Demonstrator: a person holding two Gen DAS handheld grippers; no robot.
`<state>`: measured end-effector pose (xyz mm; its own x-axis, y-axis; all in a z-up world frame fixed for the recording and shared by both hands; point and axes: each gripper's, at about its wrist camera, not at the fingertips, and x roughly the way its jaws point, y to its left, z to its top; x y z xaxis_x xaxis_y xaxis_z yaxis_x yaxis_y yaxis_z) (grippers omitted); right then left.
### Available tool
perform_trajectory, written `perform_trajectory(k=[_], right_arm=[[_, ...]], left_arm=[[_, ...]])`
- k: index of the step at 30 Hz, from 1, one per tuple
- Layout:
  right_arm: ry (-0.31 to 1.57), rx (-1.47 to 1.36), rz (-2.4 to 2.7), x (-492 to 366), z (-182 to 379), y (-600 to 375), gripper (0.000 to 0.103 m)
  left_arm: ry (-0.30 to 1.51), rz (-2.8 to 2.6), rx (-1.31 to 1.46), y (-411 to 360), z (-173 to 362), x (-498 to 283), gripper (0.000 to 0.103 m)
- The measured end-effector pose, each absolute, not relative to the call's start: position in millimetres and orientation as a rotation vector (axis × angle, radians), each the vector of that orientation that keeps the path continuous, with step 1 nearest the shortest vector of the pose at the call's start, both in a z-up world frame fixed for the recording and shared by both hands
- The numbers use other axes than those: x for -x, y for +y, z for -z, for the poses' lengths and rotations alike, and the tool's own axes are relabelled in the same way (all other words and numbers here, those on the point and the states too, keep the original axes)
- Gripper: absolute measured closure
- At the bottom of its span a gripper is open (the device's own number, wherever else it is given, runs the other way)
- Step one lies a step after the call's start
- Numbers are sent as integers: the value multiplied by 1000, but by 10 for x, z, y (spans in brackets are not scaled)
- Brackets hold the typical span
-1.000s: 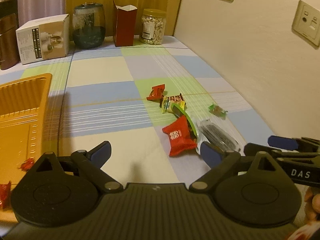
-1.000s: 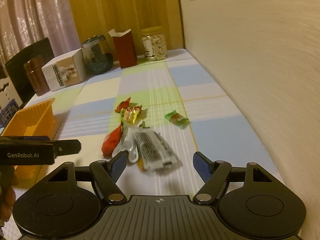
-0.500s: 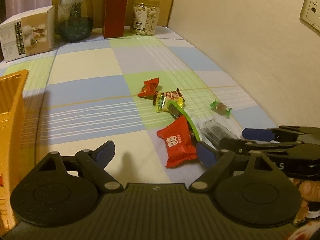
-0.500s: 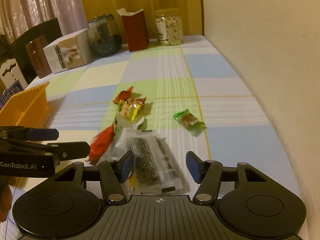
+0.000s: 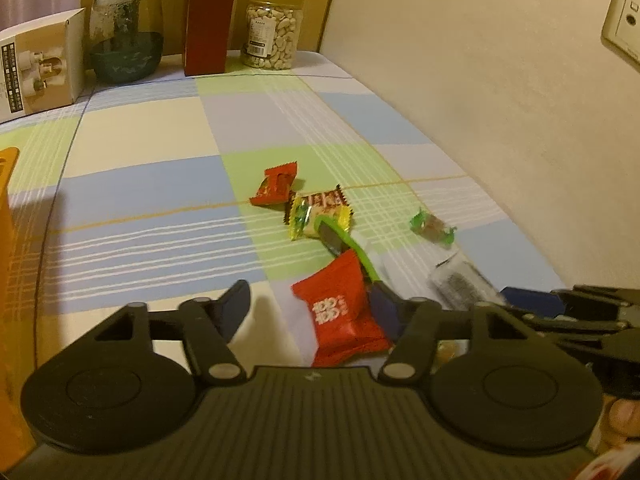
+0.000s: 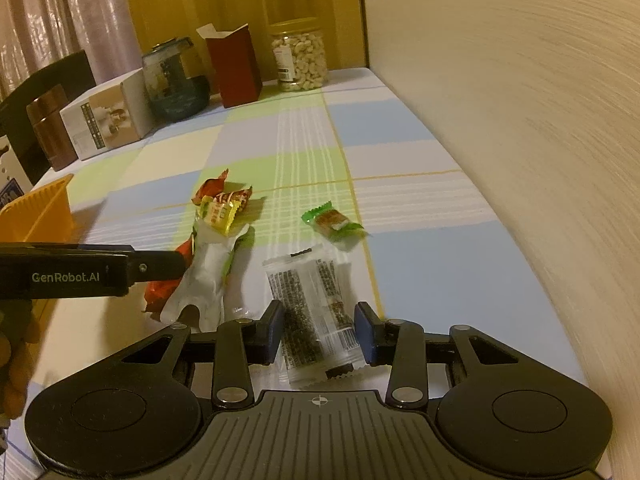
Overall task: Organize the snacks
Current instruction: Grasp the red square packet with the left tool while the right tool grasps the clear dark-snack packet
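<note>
Several snack packs lie on the checked tablecloth. My left gripper [image 5: 310, 304] is open, with a red pack [image 5: 344, 312] lying between its jaws, not gripped. My right gripper [image 6: 318, 330] is partly closed around a clear pack of dark seeds [image 6: 316, 312] that lies between its pads; I cannot tell if they touch it. Other snacks are a small red candy [image 5: 276, 184], a yellow pack [image 5: 320, 216], a green-edged white pack [image 6: 208, 276] and a green candy [image 6: 332, 222]. The left gripper also shows in the right wrist view [image 6: 156, 266].
An orange tray [image 6: 36, 216] stands at the left. At the back stand a white box [image 6: 108, 124], a glass jar [image 6: 176, 80], a dark red carton [image 6: 236, 64] and a jar of nuts [image 6: 298, 56]. A wall [image 6: 520, 120] runs along the table's right side.
Both grippers moved forward and down to the snacks. The right jaws narrowed around the clear seed pack. The left gripper came around the red pack.
</note>
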<state>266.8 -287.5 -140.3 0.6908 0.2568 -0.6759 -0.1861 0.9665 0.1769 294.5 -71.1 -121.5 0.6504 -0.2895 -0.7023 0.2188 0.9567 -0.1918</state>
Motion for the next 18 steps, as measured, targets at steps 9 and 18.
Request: perform_trajectory(k=[9,18], right_arm=[[764,-54,-248,-2675,1391,-2839,60],[776,-35,-242,-2761,1440,-2826,45]], left_arm=[[835,318,4,-840,1334,-2926,50],[828,310,-45,-775,1319,-2838,78]])
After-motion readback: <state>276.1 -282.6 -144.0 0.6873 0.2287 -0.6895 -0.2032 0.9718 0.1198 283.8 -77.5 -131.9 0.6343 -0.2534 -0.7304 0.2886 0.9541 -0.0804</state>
